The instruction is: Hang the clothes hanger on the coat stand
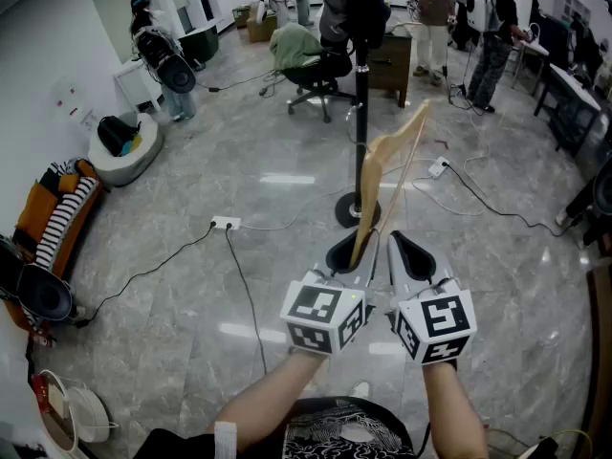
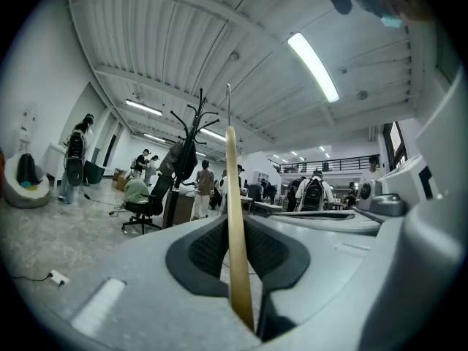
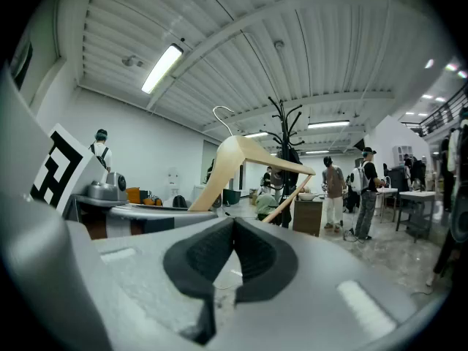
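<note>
The left gripper [image 1: 346, 252] was closed on the lower end of one arm of the wooden clothes hanger [image 1: 388, 168]. In the left gripper view the thin edge of the wood stood straight up between the two dark pads [image 2: 205, 248], and both pads pressed on it. From this grip the hanger rose up and leaned to the far right, and its metal hook [image 3: 222, 115] was at the top, free in the air.

The right gripper [image 1: 409, 254] was just beside the left one, on its right. Its jaws were together and nothing stood between them (the hanger showed only further away, above and to the left of them). The marker cubes [image 1: 326, 315] of both grippers were near to each other, and the person's bare forearms [image 1: 273, 402] came in from the near edge.

The black coat stand [image 1: 361, 92] stood on the grey stone floor [image 1: 172, 314] further away, behind the hanger, with dark clothes on its upper part. The hanger was not on it and did not touch it. Far left of the stand was an office chair [image 1: 322, 72] with a green garment on its back. On the floor to the near left lay a white power strip [image 1: 226, 223] with a black cable. Several people stood at desks on the far side of the room.
</note>
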A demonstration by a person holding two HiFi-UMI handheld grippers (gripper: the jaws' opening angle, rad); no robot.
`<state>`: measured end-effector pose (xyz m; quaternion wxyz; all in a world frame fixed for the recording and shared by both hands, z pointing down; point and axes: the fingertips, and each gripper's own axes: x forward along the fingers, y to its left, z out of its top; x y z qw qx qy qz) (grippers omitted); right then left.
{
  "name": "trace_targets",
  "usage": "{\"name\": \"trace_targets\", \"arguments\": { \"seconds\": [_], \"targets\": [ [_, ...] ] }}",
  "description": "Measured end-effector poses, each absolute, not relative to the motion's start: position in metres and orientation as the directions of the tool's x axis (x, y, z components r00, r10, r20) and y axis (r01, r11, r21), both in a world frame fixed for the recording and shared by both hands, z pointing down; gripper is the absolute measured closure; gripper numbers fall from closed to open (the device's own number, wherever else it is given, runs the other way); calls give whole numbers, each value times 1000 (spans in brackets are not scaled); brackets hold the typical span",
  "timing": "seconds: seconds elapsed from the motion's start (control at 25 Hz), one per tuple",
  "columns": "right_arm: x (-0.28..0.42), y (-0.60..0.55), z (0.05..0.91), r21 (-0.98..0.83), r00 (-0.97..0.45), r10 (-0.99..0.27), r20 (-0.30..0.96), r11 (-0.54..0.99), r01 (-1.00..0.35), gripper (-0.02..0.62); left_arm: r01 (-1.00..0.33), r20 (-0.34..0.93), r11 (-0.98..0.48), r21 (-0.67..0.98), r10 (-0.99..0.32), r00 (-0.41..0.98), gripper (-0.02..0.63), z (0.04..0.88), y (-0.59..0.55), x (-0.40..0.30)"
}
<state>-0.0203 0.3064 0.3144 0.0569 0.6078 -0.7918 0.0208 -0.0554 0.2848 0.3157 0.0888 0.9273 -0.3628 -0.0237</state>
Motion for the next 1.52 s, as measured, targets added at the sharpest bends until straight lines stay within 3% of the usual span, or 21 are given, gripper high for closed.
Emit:
{"name": "trace_targets", "arguments": {
  "seconds": [0.96, 1.52],
  "targets": [
    [47, 232, 330, 16, -303, -944, 131, 308, -951, 594, -709, 85, -672, 214, -711, 698, 554, 344, 210, 5],
    [2, 78, 329, 7, -255, -954, 159, 259, -966, 594, -677, 110, -706, 207, -671, 733, 554, 350, 57, -37]
  ]
}}
